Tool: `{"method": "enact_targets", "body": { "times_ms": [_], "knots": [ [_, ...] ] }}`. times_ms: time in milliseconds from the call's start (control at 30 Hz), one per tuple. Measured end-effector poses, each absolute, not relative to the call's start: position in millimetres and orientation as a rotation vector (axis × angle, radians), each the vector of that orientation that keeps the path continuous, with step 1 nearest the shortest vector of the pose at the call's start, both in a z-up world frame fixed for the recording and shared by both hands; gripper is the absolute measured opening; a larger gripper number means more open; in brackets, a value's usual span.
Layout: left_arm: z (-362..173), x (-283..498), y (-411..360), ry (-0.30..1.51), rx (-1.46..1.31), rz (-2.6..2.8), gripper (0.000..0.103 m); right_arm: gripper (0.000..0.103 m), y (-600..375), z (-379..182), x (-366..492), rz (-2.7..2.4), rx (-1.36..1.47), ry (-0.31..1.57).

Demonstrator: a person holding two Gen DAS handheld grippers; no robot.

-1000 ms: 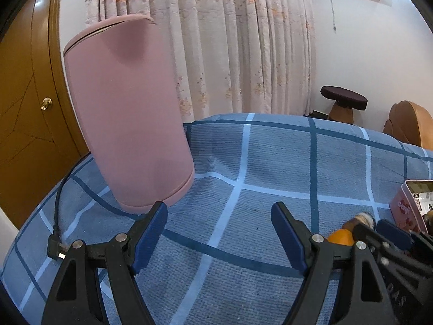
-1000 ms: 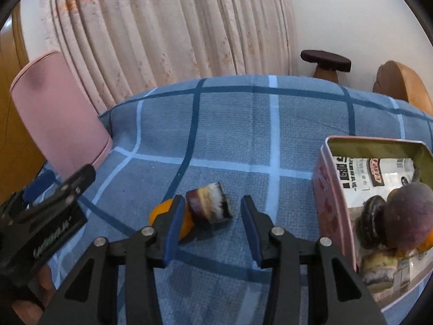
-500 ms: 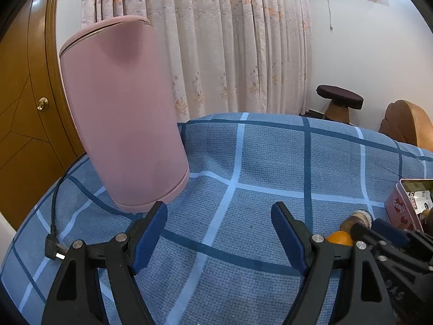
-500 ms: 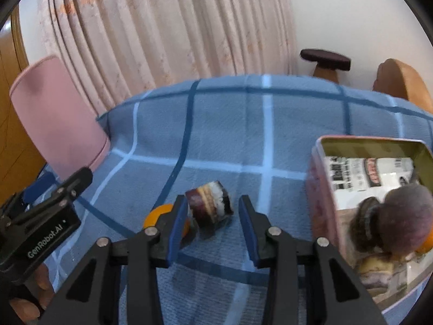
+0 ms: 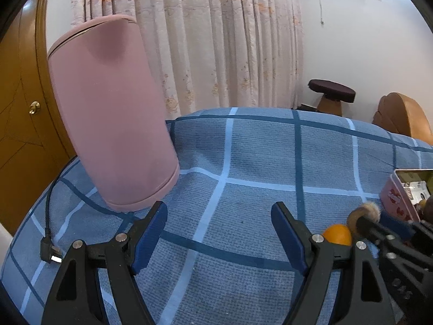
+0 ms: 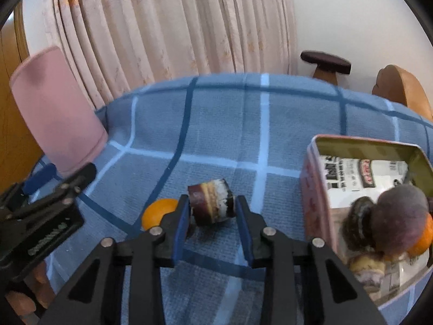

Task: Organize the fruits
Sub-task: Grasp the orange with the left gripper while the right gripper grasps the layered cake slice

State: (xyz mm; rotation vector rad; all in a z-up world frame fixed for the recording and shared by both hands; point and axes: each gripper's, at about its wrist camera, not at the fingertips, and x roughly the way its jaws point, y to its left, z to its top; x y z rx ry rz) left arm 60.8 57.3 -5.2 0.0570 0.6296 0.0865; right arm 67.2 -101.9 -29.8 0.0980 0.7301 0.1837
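**Blue pads close on the layered piece**

Blue-padded right tongs (image 6: pixel 212 218) have narrowed over the last second and now pinch the dark, layered fruit piece (image 6: pixel 210 203), where earlier they merely straddled it. It sits left of the pink tin (image 6: pixel 316 189), with the orange (image 6: pixel 158 212) further left. The left tongs (image 5: pixel 219 235) stay spread wide, holding nothing. A lift into the tin looks next.

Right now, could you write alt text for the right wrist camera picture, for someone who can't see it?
The right gripper has its two blue-padded fingers closed around a small layered, roll-shaped piece on a blue checked cloth. A small orange fruit lies just left of it, and an open pink tin holding other fruits sits to the right. A tall pink cylinder stands at far left before curtains.
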Motion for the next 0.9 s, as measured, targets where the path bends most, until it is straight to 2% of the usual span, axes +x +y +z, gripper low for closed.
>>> {"method": "enact_targets", "body": {
  "times_ms": [200, 500, 567, 667, 800, 900],
  "knots": [
    [-4, 54, 35, 0.614, 0.064, -0.091, 0.08, 0.037, -112, -5, 21, 0.141, 0.047, 0.56],
    [-24, 68, -22, 0.728, 0.16, -0.176, 0.079, 0.037, -132, 5, -9, 0.1, 0.067, 0.49],
    [-29, 76, -30, 0.769, 0.164, -0.182, 0.059, 0.037, -132, 5, -9, 0.104, 0.065, 0.489],
    [-39, 86, -33, 0.841, 0.154, -0.19, 0.038, 0.037, -133, 4, -8, 0.109, 0.062, 0.5],
    [-35, 85, -26, 0.829, 0.112, -0.174, 0.038, 0.037, -129, -2, -6, 0.108, 0.047, 0.51],
    [-24, 72, -15, 0.744, 0.068, -0.116, 0.038, 0.037, -123, -4, -8, 0.109, 0.023, 0.5]
  ]
}}
